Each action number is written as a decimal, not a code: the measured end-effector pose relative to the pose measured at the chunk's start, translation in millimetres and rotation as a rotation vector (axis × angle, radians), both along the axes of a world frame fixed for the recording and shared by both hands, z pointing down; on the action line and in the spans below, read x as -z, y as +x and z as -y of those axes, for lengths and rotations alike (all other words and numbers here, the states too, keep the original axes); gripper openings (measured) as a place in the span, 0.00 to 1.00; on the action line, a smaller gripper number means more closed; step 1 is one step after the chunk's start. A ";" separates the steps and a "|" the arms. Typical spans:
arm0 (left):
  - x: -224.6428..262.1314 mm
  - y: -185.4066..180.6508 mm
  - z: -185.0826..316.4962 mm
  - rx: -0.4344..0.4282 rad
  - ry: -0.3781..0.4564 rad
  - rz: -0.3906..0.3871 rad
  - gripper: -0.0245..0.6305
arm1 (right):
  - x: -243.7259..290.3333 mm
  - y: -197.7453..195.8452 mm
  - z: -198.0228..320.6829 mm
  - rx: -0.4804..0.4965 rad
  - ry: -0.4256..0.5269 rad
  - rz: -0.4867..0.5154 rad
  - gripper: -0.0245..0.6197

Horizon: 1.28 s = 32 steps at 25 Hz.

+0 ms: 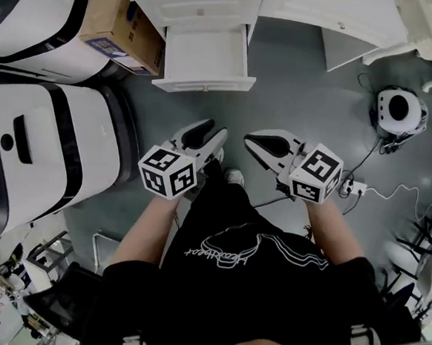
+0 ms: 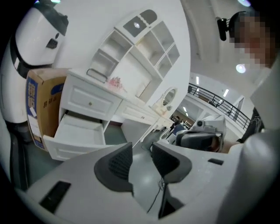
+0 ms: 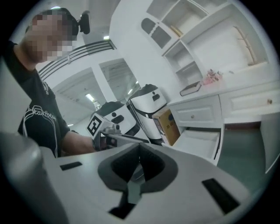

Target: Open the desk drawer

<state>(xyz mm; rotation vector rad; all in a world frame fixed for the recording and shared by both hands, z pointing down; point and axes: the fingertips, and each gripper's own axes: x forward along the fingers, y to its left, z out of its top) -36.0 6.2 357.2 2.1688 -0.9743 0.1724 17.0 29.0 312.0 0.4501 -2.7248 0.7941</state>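
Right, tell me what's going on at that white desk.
A person stands back from the white desk with a gripper in each hand. The desk's lower drawer is already pulled out and looks empty. Neither gripper touches it: both are held up in front of the person, over the grey floor. The left gripper has its fingers apart with nothing between them. The right gripper has its fingers together, also holding nothing. A cardboard box sits beside the drawer.

The grey floor [image 1: 296, 100] carries a white desk [image 1: 214, 0], a cardboard box [image 1: 127, 27] just beside it, big white machines [image 1: 47, 147], a round white device [image 1: 398, 109] and a power strip [image 1: 352, 188].
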 end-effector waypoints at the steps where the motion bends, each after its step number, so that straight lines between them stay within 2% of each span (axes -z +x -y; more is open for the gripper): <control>1: 27.7 2.8 -6.6 -0.006 0.035 -0.013 0.23 | 16.3 3.8 -6.3 0.010 0.017 -0.004 0.05; 7: 172.8 8.1 -41.5 -0.060 0.279 0.003 0.10 | 121.2 18.4 -29.6 0.004 0.160 0.061 0.05; 11: 235.5 10.4 -72.0 -0.067 0.379 0.020 0.05 | 189.6 30.4 -49.4 -0.017 0.243 0.144 0.05; 16: 292.7 22.5 -97.7 -0.092 0.491 0.012 0.04 | 255.9 42.1 -63.3 -0.039 0.330 0.247 0.05; 22: 319.3 30.9 -112.2 -0.116 0.576 0.030 0.04 | 286.8 41.4 -81.3 -0.039 0.405 0.285 0.05; 26: 317.3 27.6 -111.9 -0.094 0.563 0.001 0.04 | 281.3 40.8 -76.9 -0.061 0.450 0.232 0.05; 32: 315.6 21.6 -104.8 -0.050 0.555 0.000 0.04 | 279.6 41.1 -73.3 -0.067 0.436 0.242 0.05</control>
